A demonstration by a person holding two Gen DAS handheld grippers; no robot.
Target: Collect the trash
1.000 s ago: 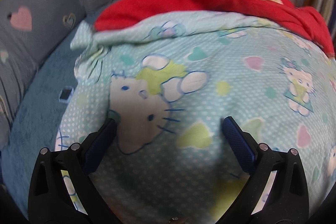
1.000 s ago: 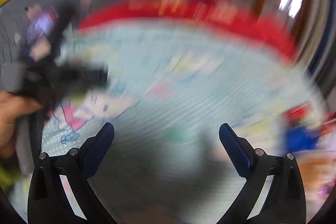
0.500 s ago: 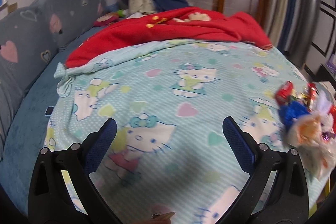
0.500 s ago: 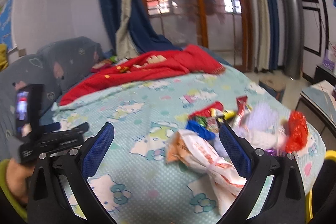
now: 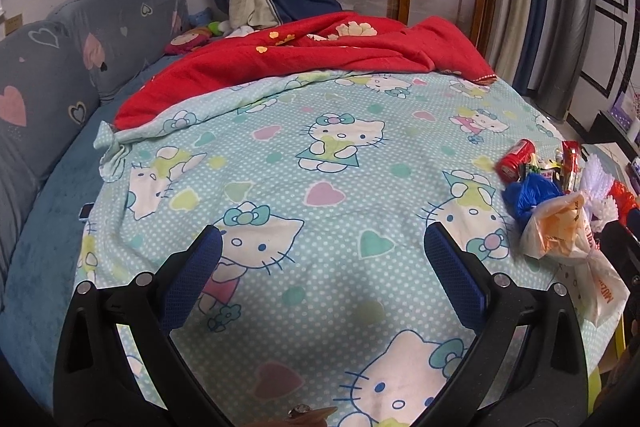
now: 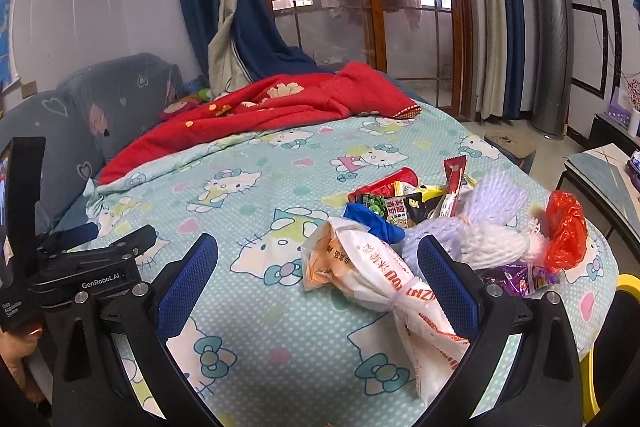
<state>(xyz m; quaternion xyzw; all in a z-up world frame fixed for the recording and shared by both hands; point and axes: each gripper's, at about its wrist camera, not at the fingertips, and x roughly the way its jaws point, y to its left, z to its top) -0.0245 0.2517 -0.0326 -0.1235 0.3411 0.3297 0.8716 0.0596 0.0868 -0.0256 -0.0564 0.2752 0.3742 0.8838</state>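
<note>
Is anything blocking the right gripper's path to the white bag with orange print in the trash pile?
Nothing visible does. The right gripper is open above the bedsheet, and the white bag with orange print lies on top of the sheet, already partly between its fingers.

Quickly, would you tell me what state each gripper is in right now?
Left gripper: open, holding nothing, above the bedsheet.
Right gripper: open, holding nothing, near the white plastic bag.

Both wrist views low over bedspread (image 5: 320,155)
</note>
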